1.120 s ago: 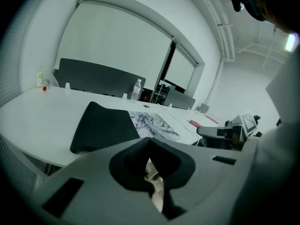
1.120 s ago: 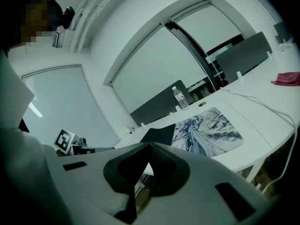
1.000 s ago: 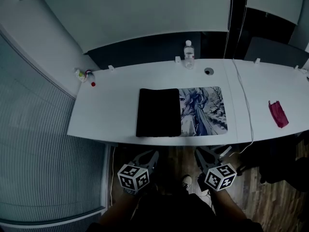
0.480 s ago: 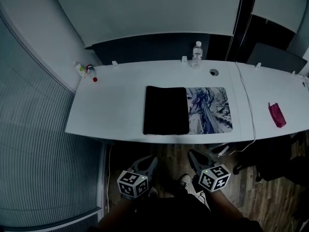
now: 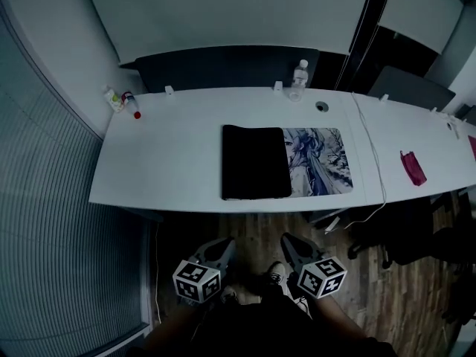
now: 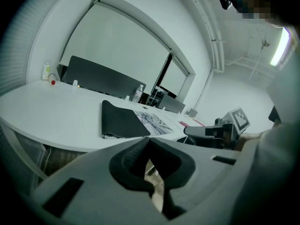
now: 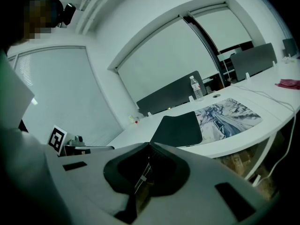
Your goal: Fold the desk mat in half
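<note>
The desk mat lies on the white desk [image 5: 163, 162], folded: its black underside [image 5: 255, 161] covers the left part and the printed picture face [image 5: 318, 161] shows on the right. Both grippers hang below the desk's front edge, over the wooden floor, well apart from the mat. My left gripper [image 5: 223, 245] is shut and holds nothing. My right gripper [image 5: 288, 242] is likewise shut and empty. In the left gripper view the mat [image 6: 121, 121] lies ahead beyond my closed jaws. The right gripper view shows the mat [image 7: 180, 128] ahead on the desk too.
A water bottle [image 5: 298, 80] stands at the desk's back edge beside a cable hole [image 5: 321, 106]. Small bottles [image 5: 119, 101] sit at the back left corner. A white cable [image 5: 370, 155] crosses the desk right of the mat, and a pink cloth [image 5: 411, 167] lies further right.
The view has drawn back from the desk, and both grippers now sit lower and farther from its front edge. The mat lies as before.
</note>
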The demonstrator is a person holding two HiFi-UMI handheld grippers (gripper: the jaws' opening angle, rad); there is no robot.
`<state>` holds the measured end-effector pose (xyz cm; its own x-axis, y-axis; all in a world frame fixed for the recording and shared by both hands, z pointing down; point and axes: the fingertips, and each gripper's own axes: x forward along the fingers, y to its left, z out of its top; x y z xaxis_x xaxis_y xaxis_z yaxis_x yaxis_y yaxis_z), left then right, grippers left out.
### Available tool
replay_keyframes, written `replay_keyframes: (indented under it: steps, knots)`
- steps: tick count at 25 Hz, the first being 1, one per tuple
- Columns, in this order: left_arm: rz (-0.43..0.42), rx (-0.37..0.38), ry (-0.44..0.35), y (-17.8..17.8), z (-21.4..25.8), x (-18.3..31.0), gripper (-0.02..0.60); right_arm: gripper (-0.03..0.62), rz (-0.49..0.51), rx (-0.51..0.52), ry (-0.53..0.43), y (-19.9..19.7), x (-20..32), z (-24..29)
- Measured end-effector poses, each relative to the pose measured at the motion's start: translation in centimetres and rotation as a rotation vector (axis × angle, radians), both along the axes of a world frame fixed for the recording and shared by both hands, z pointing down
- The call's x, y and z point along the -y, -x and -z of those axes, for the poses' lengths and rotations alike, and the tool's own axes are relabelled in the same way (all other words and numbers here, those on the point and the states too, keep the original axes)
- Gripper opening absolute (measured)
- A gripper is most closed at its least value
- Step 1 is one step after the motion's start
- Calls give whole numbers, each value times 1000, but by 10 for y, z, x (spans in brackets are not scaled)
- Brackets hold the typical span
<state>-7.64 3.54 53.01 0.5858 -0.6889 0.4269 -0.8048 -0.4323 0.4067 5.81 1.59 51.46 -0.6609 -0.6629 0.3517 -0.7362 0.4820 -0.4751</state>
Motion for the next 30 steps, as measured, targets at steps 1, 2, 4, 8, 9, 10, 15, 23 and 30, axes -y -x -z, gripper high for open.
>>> replay_keyframes:
  steps: [1,2,4,8,9,10,15,23,30]
  knots:
    - [-8,-1,1,3,-1,-2,6,23,-7,-3,0,2,-3,0]
    - [-16,-2,3,5,-2,-5,6,23,-15,-6,0,4,-7,1]
    - [-33,-8,2,8,-2,-9,6,23,-30,-10,2,7,-14,1]
    - [-68,-12,-12,10,-3,-15,6,23,-50,-19,9,13,-26,-4]
    - [-76,-14,-12,10,-5,-17,6,23,-54,-22,12,14,-30,-6]
    - [-82,-16,-11,11,-6,-20,6,23,-57,-25,14,15,-32,-7]
    - [-102,-26,-2,14,-11,-31,6,23,-62,-31,18,23,-44,-13]
    - [-100,-23,-9,24,-9,-45,6,23,-41,-19,14,38,-53,-13]
    - [-95,-25,-5,31,-9,-58,6,23,-22,-20,11,46,-66,-13]
